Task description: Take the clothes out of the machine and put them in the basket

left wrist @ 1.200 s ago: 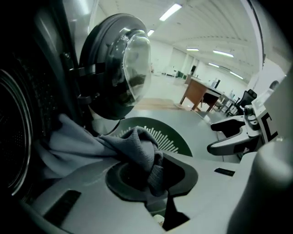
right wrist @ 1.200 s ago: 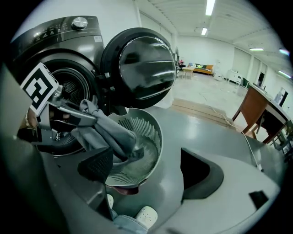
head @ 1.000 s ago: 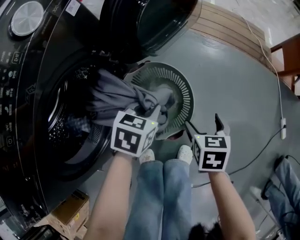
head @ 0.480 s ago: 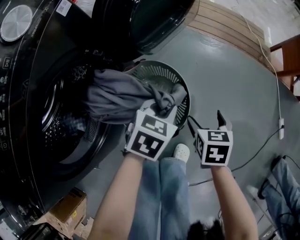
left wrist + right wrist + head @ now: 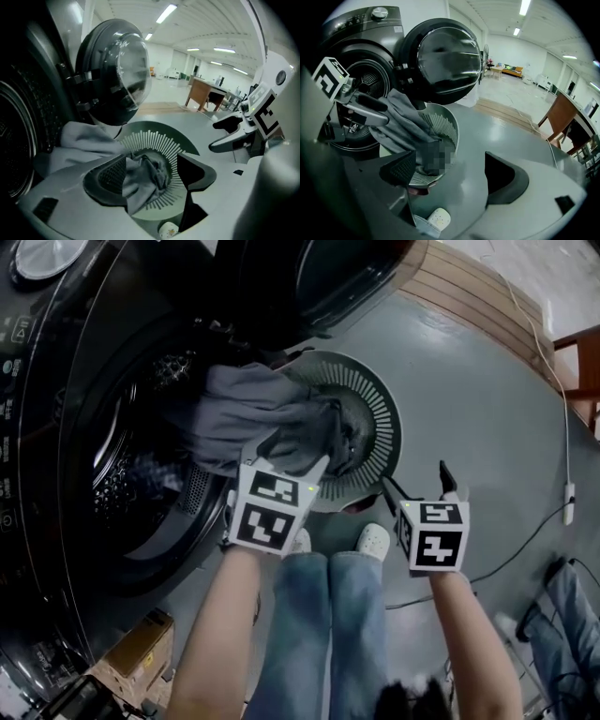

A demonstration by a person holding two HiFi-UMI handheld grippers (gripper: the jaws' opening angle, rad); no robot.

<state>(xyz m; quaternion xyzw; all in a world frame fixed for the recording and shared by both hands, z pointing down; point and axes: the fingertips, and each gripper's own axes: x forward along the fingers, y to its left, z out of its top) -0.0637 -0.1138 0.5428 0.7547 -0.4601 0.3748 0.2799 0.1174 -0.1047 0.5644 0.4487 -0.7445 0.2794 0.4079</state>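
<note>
We're approx. halfway w/ the garment [image 5: 253, 413]: one end lies in the basket [image 5: 382, 423], the rest hangs out of the machine [image 5: 84, 437], left tool [image 5: 289, 457] has just been opening, cloth loose between its jaws, unpinched, right tool [image 5: 415, 482] wide & empty.

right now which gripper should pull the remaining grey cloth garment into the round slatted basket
Likely left gripper: its just-opened jaws straddle the grey cloth garment trailing from drum to round slatted basket; the right gripper hangs open beside the basket.
</note>
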